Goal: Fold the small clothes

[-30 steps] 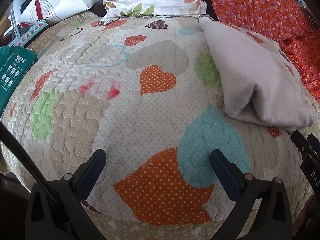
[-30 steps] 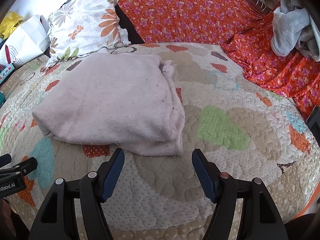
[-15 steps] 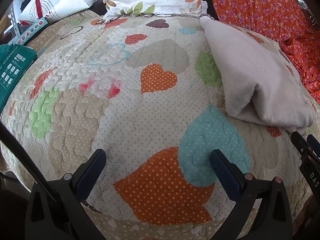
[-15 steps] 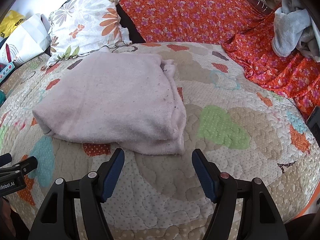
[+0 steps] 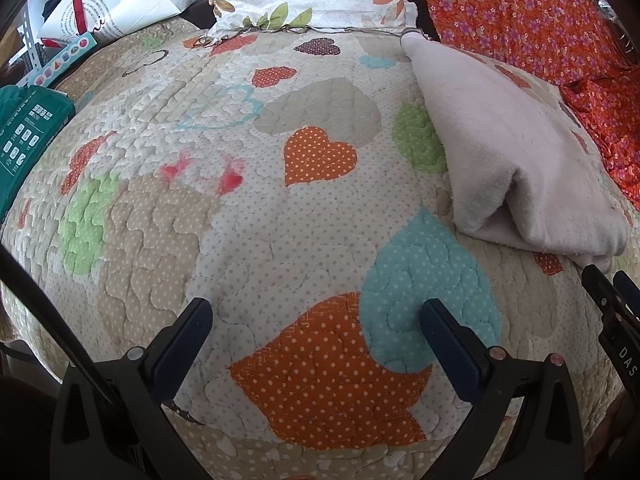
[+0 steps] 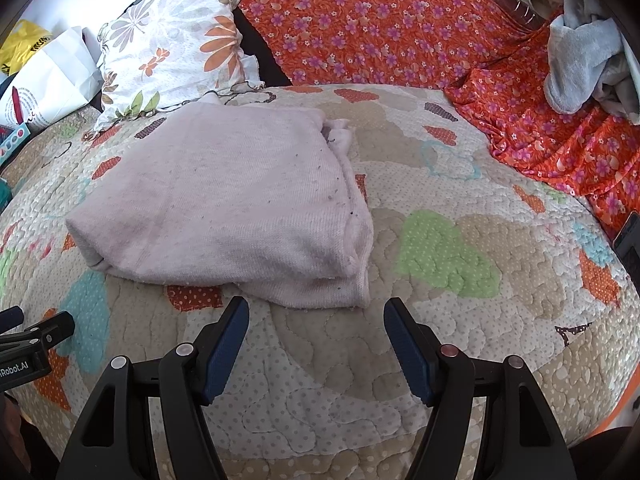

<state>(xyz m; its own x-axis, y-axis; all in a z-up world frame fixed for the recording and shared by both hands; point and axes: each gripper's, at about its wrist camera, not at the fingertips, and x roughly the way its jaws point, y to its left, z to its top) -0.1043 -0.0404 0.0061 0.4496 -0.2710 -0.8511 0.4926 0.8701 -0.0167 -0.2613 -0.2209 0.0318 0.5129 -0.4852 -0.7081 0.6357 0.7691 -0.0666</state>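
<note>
A pale pink folded garment (image 6: 224, 200) lies on the heart-patterned quilt (image 6: 440, 248); in the left wrist view it (image 5: 512, 160) is at the right. My right gripper (image 6: 314, 324) is open and empty, just in front of the garment's near edge, not touching it. My left gripper (image 5: 316, 320) is open and empty over bare quilt (image 5: 240, 200), to the left of the garment. The right gripper's side (image 5: 612, 312) shows at the left view's right edge.
A floral pillow (image 6: 176, 48) and orange flowered cloth (image 6: 380, 20) lie behind the garment. Grey clothes (image 6: 580, 48) are heaped at the far right. A white bag (image 5: 116, 0) and a green box (image 5: 24, 136) sit at the left edge.
Both grippers have drawn back slightly toward the near edge of the quilt. The garment lies as before. Both grippers stay open.
</note>
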